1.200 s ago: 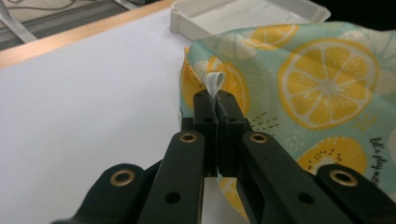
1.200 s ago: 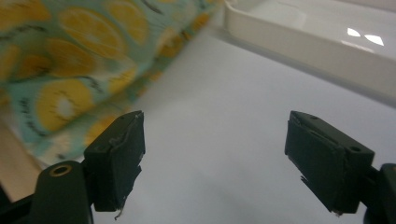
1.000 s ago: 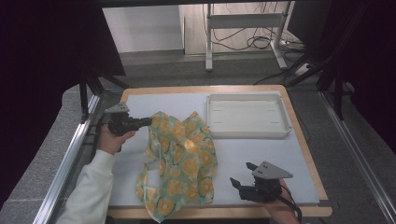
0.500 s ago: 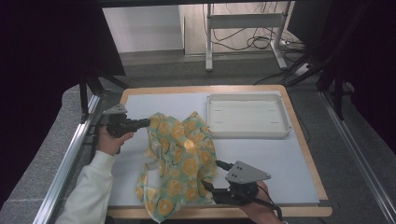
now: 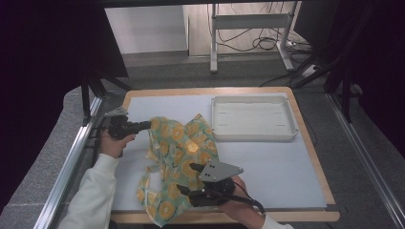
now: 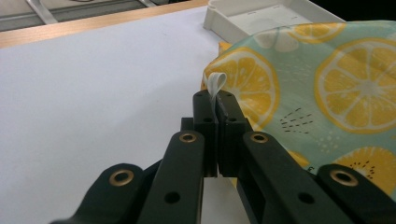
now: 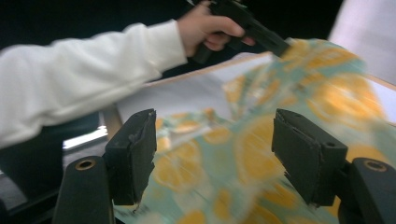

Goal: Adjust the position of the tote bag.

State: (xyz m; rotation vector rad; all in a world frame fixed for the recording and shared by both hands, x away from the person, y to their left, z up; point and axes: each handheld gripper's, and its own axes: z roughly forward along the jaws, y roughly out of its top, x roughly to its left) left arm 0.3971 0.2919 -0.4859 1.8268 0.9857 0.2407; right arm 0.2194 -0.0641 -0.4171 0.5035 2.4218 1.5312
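Note:
A teal cloth printed with lemon slices (image 5: 176, 157) lies crumpled on the left half of the pale mat. My left gripper (image 5: 145, 125) is at the cloth's upper left edge, shut on a small white loop (image 6: 215, 83) sewn to the cloth (image 6: 327, 79). My right gripper (image 5: 187, 177) hovers over the cloth's lower right part. Its jaws stand wide and have just been closing a little. In the right gripper view the cloth (image 7: 261, 140) is blurred beyond the open pads (image 7: 135, 154), which do not press on it. The other hand's gripper (image 7: 247, 25) holds the cloth's far edge.
A white shallow tray (image 5: 253, 136) stands at the back right of the mat. The wooden board rim (image 5: 305, 133) frames the mat, with metal rails along both table sides. A white sleeve (image 5: 90, 200) comes in at the lower left.
My right gripper has moved left from the mat's lower right to over the cloth's lower part. The left gripper and the cloth's held edge have stayed put.

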